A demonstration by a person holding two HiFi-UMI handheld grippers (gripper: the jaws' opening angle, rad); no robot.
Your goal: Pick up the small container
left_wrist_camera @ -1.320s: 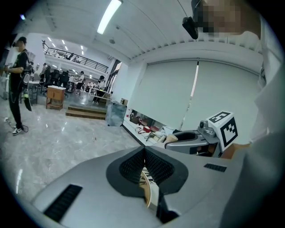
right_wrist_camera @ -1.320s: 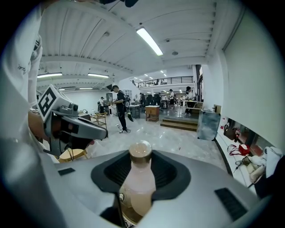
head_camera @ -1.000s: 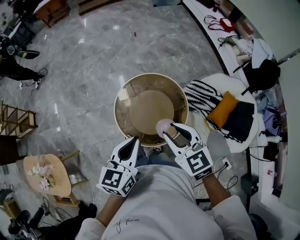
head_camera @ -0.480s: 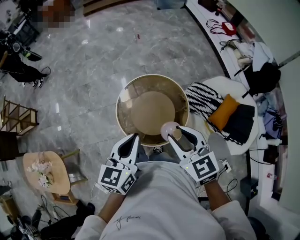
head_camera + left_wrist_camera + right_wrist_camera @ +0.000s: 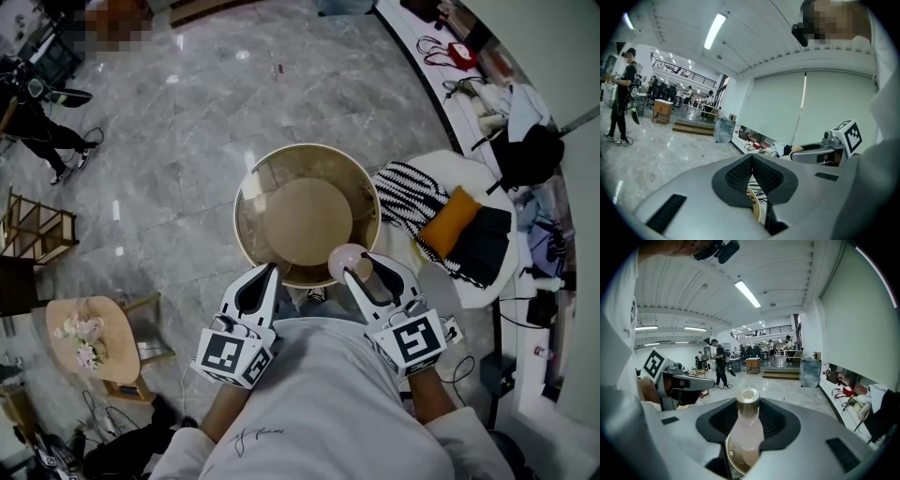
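Grey marble floor (image 5: 187, 103) is filling most of the head view. Round glass-topped table (image 5: 246, 192) is standing just ahead of the person. Right gripper (image 5: 361, 267) is pinching the small container (image 5: 345, 262) — a pale pink bottle with a gold cap (image 5: 749, 398) — with pads pressing on both its sides, over the table's near rim. Left gripper (image 5: 267, 274) is hovering just beside, jaws pressed together, nothing between them.

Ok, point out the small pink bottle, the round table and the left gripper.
small pink bottle (image 5: 746, 431): right gripper view, on its pink body.
round table (image 5: 306, 147): head view, on its far rim.
left gripper (image 5: 272, 269): head view, at the closed tips.
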